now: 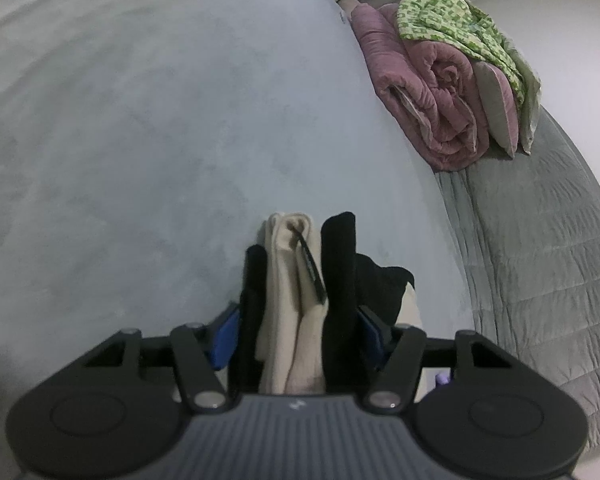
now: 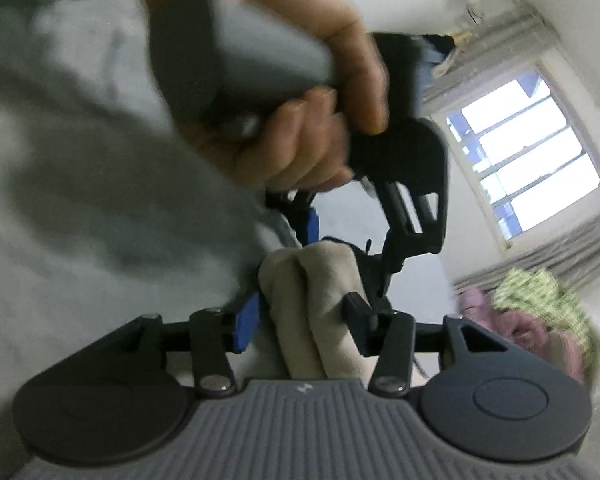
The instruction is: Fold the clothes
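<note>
A folded bundle of cream and black clothing [image 1: 288, 264] stands between the fingers of my left gripper [image 1: 298, 280], which is shut on it above the pale bed sheet [image 1: 140, 120]. Black cloth drapes over both fingers and hides their tips. In the right wrist view the same bundle [image 2: 312, 280] lies in the gap of my right gripper [image 2: 302, 312], whose fingers stand apart at its sides, open. Just beyond, a hand [image 2: 300, 140] holds the left gripper [image 2: 350, 240] on the bundle's far end. This view is blurred.
A rolled pink quilt [image 1: 420, 92] with a green patterned cloth [image 1: 452, 20] on top lies at the bed's right side, on a grey quilted blanket [image 1: 540, 240]. The person's grey top [image 2: 80, 160] fills the left of the right wrist view. A window [image 2: 528, 160] is behind.
</note>
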Tool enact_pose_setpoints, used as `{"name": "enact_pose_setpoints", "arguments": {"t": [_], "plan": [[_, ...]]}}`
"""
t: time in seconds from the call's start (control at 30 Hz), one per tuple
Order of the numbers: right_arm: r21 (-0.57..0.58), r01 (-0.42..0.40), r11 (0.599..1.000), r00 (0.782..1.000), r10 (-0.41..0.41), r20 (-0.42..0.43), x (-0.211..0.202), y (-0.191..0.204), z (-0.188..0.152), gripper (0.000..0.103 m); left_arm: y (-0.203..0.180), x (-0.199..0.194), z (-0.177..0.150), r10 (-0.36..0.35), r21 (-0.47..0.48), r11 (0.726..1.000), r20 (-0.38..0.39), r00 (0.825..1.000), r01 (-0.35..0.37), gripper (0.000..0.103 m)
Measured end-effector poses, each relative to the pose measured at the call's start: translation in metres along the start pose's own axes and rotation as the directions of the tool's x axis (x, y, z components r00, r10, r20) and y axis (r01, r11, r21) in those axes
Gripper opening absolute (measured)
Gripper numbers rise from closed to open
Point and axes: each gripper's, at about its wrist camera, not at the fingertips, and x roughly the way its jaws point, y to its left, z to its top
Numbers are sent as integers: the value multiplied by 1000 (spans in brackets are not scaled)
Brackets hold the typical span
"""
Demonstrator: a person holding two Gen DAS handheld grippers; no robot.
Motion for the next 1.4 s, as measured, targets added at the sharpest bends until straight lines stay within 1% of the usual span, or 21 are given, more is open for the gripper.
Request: {"name": "enact_pose_setpoints", "arguments": {"t": [0.07,0.1,0.17,0.23,0.27,0.33,0.37,0.43,0.53,0.6,0.67,0.77,0.83,0.87,0.9,0.93,1.0,1.1,1.17,1.3,1.4], "plan": [[-30,36,999,999,-37,-13,6,7,2,50,-1,1,1,2,4,1000,-8,1000,-2,65],[-33,46,998,999,-47,-17,8,8,3,50,-1,1,2,-2,6,1000,-15,1000,2,68],[-6,48,999,998,-48,-26,10,6,6,40,0,1,3,-11,2,1000,-31,999,11,74],[78,35,996,999,-32,-39,9,-6,9,31,1,-1,5,-25,-17,1000,-40,999,24,79],[140,27,990,999,-22,-42,7,-15,9,30,3,-2,6,-33,-32,999,-43,999,32,80],[302,10,953,999,2,-38,3,-42,9,27,7,-3,5,-56,-64,997,-45,997,53,83],[363,4,932,999,8,-33,1,-52,9,26,8,-2,5,-70,-75,995,-47,996,66,84],[430,1,903,1000,8,-18,-3,-65,8,25,9,-1,3,-94,-94,992,-48,994,90,86],[438,9,899,1000,-4,-13,-5,-63,7,25,7,4,1,-125,-100,988,-59,990,118,87],[426,7,905,1000,-3,-11,-5,-61,10,25,4,8,-1,-118,-79,990,-67,991,113,88],[406,4,914,1000,-1,-7,-6,-58,11,25,2,11,-2,-102,-48,994,-54,993,100,88],[350,-2,937,1000,6,-9,-2,-47,15,25,-5,13,-2,-64,41,997,-12,998,64,84],[322,-9,947,1000,13,-11,-1,-44,15,25,-9,14,-2,-16,108,994,12,1000,15,69],[308,-12,951,1000,16,-12,-1,-42,16,25,-9,15,-1,-3,121,993,16,1000,1,66],[299,-13,954,1000,18,-12,-1,-41,16,25,-8,14,-1,-2,123,992,21,1000,0,63],[295,-13,955,1000,17,-11,-2,-40,15,25,-7,14,0,-2,124,992,25,1000,-1,58],[288,-11,958,1000,14,-9,-3,-39,14,25,-5,14,2,-10,119,993,25,1000,7,54],[262,-6,965,1000,8,-6,2,-37,14,25,4,16,7,-37,71,997,16,999,36,49],[250,-13,968,1000,15,-3,11,-42,11,25,6,16,6,-40,65,997,20,999,39,46],[242,-24,970,1000,26,-5,16,-40,8,26,-4,13,-1,0,123,992,51,999,-6,43],[230,-30,973,999,34,-12,16,-36,8,27,-21,9,-9,64,223,971,84,994,-82,43]]}}
